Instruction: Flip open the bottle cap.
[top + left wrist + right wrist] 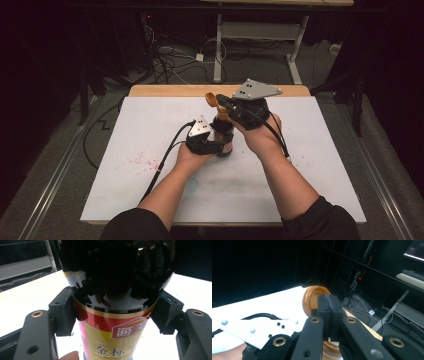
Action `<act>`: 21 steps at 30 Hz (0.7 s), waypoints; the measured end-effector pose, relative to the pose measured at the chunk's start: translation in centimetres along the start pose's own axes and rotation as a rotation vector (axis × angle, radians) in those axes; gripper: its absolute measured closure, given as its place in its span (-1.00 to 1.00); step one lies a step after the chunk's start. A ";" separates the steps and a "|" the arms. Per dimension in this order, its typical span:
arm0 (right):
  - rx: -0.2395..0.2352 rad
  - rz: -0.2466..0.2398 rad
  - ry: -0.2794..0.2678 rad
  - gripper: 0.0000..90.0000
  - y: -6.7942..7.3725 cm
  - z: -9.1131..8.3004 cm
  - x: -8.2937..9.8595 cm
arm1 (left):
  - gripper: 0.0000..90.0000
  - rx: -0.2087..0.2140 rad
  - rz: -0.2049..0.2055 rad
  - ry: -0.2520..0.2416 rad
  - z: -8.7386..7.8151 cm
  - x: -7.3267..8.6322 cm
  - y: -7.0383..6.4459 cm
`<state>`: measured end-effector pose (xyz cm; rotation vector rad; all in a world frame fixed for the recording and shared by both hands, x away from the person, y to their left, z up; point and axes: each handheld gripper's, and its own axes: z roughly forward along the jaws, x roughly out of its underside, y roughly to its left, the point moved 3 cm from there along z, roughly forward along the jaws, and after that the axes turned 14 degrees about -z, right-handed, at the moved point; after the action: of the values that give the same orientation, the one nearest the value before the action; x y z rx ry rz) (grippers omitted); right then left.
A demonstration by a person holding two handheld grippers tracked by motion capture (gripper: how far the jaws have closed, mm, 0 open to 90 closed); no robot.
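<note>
While it stands up tall near the middle of the white table (pixel 310 165), bottle (pixel 112 322): dark glass, red and gold label.
Cap (pixel 312 301): orange, flipped open, at the top of the bottle.
Left gripper (pixel 212 143): jaws squeezed on the bottle's sides, low down.
Right gripper (pixel 329 305): jaws pinched together on the cap, right above.
Next move, I think: goes up or down along the bottle.

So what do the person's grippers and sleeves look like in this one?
Both the left gripper and right gripper are black, two-jawed, with brass-coloured pivot rivets. Each carries a grey three-cornered plate with small holes and trails a black cable. The person's sleeves are dark, pushed up past the forearms.
</note>
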<state>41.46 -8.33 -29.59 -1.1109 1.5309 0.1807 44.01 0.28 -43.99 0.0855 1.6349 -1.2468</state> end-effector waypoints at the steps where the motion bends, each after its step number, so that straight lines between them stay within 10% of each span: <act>1: 0.003 0.006 0.001 1.00 -0.2 -0.2 0.2 | -0.36 0.000 0.001 0.002 0.0 0.0 0.0; 21: 0.048 0.076 0.025 1.00 -1.9 -2.8 4.7 | -0.36 -0.002 0.001 0.014 -0.1 -0.1 0.0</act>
<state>41.45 -13.70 -31.78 -1.0215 1.5932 0.1821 43.98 0.43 -43.96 0.0936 1.6475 -1.2467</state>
